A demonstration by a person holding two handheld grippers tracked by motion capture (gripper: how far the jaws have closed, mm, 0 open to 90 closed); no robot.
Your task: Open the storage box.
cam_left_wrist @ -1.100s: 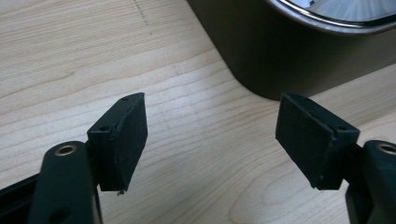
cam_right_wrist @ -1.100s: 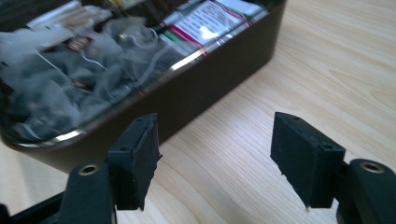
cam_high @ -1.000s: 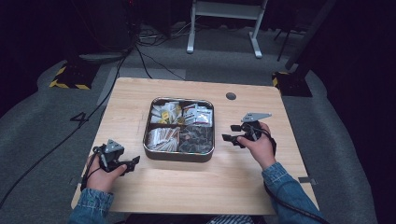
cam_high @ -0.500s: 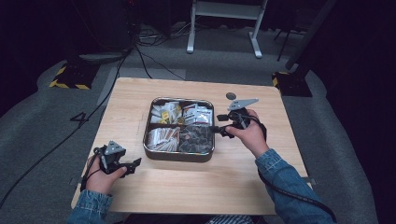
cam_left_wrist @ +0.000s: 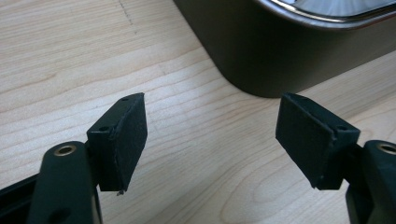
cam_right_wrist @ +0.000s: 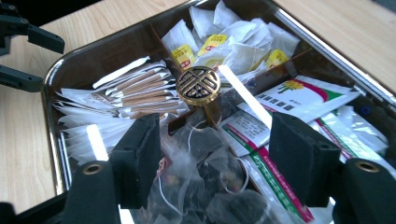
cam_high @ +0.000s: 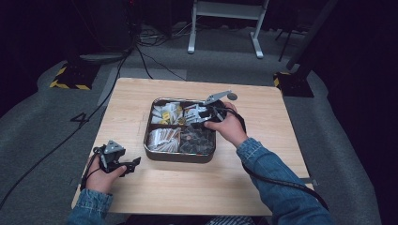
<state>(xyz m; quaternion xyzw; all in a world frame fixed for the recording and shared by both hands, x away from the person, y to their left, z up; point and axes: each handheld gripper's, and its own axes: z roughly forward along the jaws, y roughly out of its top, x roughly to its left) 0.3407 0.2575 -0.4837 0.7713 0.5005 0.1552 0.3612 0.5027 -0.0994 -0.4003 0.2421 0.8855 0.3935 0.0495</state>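
Item: metal tin [cam_high: 155, 154], four compartments, sitting at table [cam_high: 263, 140] centre. Contents: yellow-tagged tea bags [cam_right_wrist: 233, 42] at 11 o'clock in the high view; printed sachets [cam_right_wrist: 299, 98] at 1 o'clock; paper stick packets [cam_right_wrist: 135, 93] at 7 o'clock; clear mesh tea bags [cam_right_wrist: 205, 158] at 5 o'clock. A round brass knob [cam_right_wrist: 198, 85] is standing where the dividers cross.

Right gripper [cam_high: 197, 117]: hovering over the tin's 1 o'clock quarter, pointing toward 9 o'clock. Its jaws have just been closing but are standing apart with nothing pressed between them; in the right gripper view the mesh bags are lying loose below them.

Left gripper [cam_high: 133, 164]: resting at the tin's 8 o'clock, jaws wide apart and empty, just beside the tin wall [cam_left_wrist: 280, 51].

Handling note: the step in hand appears to be picking a mesh tea bag. Advisable to be lowering straight down, keeping clear of the knob at 12 o'clock of the jaws, pinching one bag's body rather than its string, and lifting slowly so neighbouring bags are not trailing along. Steadying the tin with the left gripper could help.
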